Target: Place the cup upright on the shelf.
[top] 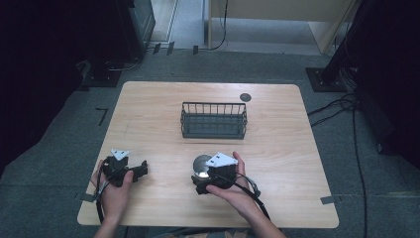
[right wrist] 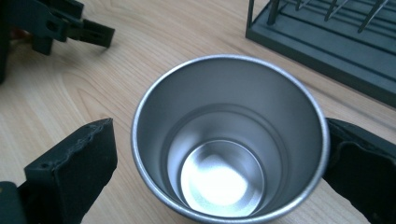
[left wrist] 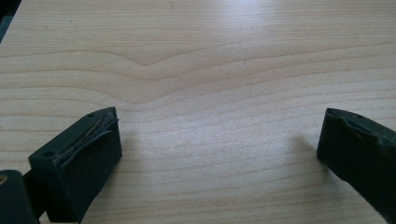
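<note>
Left claw (top: 143, 168): rests low on the worktop (top: 297, 163) at the near left, held in the person's left hand (top: 113, 191); jaws spread wide with bare wood grain between them, holding nothing. Steel cup (right wrist: 229, 140): upright, mouth up, standing near the worktop's middle toward the person; empty and shiny inside. Right claw (right wrist: 219, 163): set around the cup with jaws parted; one pad appears to touch or nearly touch the rim on one side, while a clear gap shows at the other; not yet gripping. Wire basket (top: 213, 120): dark, empty, just beyond the cup. Handling note, as judgement: the step looks like grasping the cup; centre it between both pads first, then close gently and evenly, since a one-sided push could tip or slide so smooth a wall.
</note>
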Motion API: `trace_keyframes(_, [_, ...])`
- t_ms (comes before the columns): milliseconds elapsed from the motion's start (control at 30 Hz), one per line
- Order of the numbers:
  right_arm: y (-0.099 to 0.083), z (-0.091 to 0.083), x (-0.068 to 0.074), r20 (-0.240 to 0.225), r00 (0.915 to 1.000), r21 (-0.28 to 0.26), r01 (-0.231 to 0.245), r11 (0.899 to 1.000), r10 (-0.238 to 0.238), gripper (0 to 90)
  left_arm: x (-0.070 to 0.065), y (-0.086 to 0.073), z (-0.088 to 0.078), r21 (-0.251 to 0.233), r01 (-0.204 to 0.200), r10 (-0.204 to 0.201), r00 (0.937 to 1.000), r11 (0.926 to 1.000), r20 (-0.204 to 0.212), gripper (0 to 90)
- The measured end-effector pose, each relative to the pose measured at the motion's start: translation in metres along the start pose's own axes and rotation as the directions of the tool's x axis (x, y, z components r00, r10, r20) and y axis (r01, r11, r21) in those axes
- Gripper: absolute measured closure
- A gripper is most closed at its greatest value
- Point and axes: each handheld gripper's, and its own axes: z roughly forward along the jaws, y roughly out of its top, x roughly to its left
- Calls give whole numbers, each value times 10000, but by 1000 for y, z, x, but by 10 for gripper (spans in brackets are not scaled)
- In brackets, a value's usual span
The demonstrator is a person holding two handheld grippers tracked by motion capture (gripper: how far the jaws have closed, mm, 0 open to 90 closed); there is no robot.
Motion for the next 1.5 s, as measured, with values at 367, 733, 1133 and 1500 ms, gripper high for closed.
trace_keyframes(367, [-8,6,-1,615,9981,-336,-65,9994,85,180,0,0,0,0,-2,2,10000,10000,0,0])
trace_keyframes(733, [0,-8,-9,512,9984,-801,-181,9966,222,187,0,0,0,0,-2,2,10000,10000,2,0])
trace_keyframes(1133, [22,-28,-31,741,9964,-1064,-334,9938,414,188,0,0,0,-3,-12,12,10000,10000,34,0])
trace_keyframes(1500, [44,-41,-50,936,9940,-1227,-451,9914,568,188,0,0,0,-21,-57,58,10000,10000,76,0])
